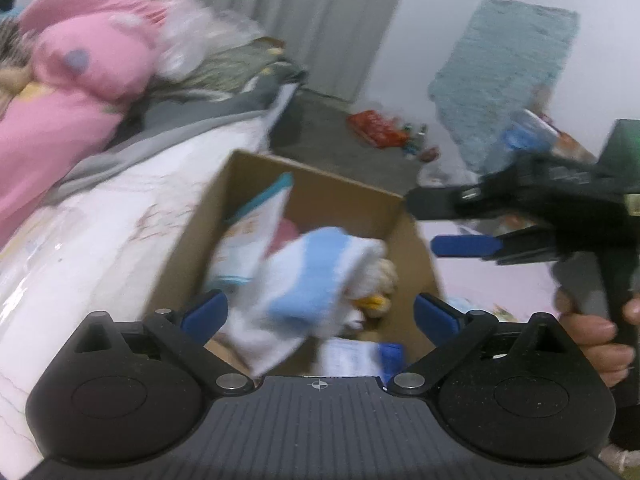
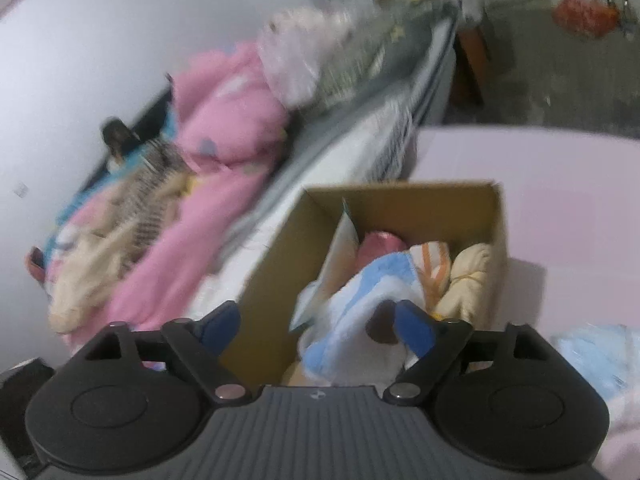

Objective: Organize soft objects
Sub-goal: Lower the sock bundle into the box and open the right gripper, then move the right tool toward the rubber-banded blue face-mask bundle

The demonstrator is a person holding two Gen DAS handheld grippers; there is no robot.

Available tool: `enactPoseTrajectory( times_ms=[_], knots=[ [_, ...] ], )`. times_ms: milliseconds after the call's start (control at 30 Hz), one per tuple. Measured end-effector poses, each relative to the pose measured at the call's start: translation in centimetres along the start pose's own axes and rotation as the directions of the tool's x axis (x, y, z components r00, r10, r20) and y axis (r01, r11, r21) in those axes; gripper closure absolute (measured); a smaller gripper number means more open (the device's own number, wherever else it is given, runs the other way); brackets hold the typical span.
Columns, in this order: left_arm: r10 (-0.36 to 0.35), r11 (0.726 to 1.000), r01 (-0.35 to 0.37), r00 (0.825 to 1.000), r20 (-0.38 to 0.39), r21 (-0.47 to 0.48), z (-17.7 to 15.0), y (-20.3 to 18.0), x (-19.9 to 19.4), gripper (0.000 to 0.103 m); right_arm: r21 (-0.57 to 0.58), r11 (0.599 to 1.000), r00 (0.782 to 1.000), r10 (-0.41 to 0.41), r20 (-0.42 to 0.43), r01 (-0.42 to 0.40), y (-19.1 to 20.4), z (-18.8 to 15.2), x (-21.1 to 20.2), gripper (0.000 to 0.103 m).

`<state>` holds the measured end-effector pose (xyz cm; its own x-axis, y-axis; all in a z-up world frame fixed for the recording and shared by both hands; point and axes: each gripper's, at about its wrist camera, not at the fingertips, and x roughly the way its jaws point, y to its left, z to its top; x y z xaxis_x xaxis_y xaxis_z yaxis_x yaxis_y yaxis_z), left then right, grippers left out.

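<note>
An open cardboard box [image 1: 320,188] [image 2: 400,196] stands on a pink surface beside the bed. A blue and white striped towel [image 1: 316,280] [image 2: 360,300] lies crumpled on top of its contents, blurred. My left gripper [image 1: 320,308] hangs over the box, open, with the towel between its wide-spread blue pads [image 1: 208,312] and neither pad pressing on it. My right gripper [image 2: 318,320] [image 1: 424,224] is open too, just right of the box, its right pad [image 2: 414,324] close to the towel. Also in the box are a pink item [image 2: 380,244], an orange-striped cloth [image 2: 434,264] and a cream plush [image 2: 470,276].
A teal-edged white packet [image 1: 256,220] stands against the box's left wall. The bed [image 1: 100,220] with pink bedding [image 1: 80,64] lies to the left. A light blue cloth [image 2: 596,352] rests on the pink surface [image 2: 560,184]. A hand [image 1: 592,340] grips the right tool. A teal mat [image 1: 512,72] and red bag [image 1: 376,128] lie on the floor.
</note>
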<state>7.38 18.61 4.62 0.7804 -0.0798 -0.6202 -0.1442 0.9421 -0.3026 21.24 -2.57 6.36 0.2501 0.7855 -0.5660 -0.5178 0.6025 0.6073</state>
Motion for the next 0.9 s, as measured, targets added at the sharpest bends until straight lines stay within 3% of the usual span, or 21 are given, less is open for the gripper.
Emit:
enactPoseTrajectory(
  times_ms=[167,267,367,500,633,800,900],
  knots=[
    [-0.085,0.988,0.084,0.996,0.0,0.128,-0.1,-4.5,-1.2,0.001,-0.015,1.0,0.99,0.002,0.142,0.0,-1.4,-2.4,-8.8,0.026],
    [-0.133,0.967,0.132,0.991,-0.011,0.217,-0.3,-7.7,-1.0,0.001,-0.038,0.996,0.975,-0.07,0.212,0.08,-2.8,-3.8,-12.2,0.026],
    [-0.145,0.954,0.151,0.988,-0.044,0.259,-0.8,-10.0,0.1,0.001,-0.038,0.987,0.964,-0.145,0.221,0.157,-5.2,-4.9,-13.2,0.026],
    [-0.131,0.948,0.15,0.988,-0.084,0.282,-1.7,-11.8,1.9,0.001,-0.009,0.978,0.967,-0.204,0.156,0.208,-9.3,-5.2,-10.7,0.026],
    [-0.106,0.951,0.13,0.989,-0.1,0.279,-2.7,-12.0,2.3,0.001,-0.012,0.956,0.952,-0.291,0.097,0.294,-12.4,-5.0,-6.1,0.026],
    [-0.063,0.96,0.09,0.992,-0.106,0.267,-3.7,-11.7,2.0,0.001,-0.051,0.955,0.952,-0.286,0.113,0.293,-14.3,-4.2,-1.8,0.027],
    [-0.053,0.962,0.08,0.993,-0.107,0.261,-4.0,-11.4,1.6,0.001,-0.105,0.957,0.959,-0.259,0.113,0.27,-14.7,-4.1,-0.4,0.033]
  ],
)
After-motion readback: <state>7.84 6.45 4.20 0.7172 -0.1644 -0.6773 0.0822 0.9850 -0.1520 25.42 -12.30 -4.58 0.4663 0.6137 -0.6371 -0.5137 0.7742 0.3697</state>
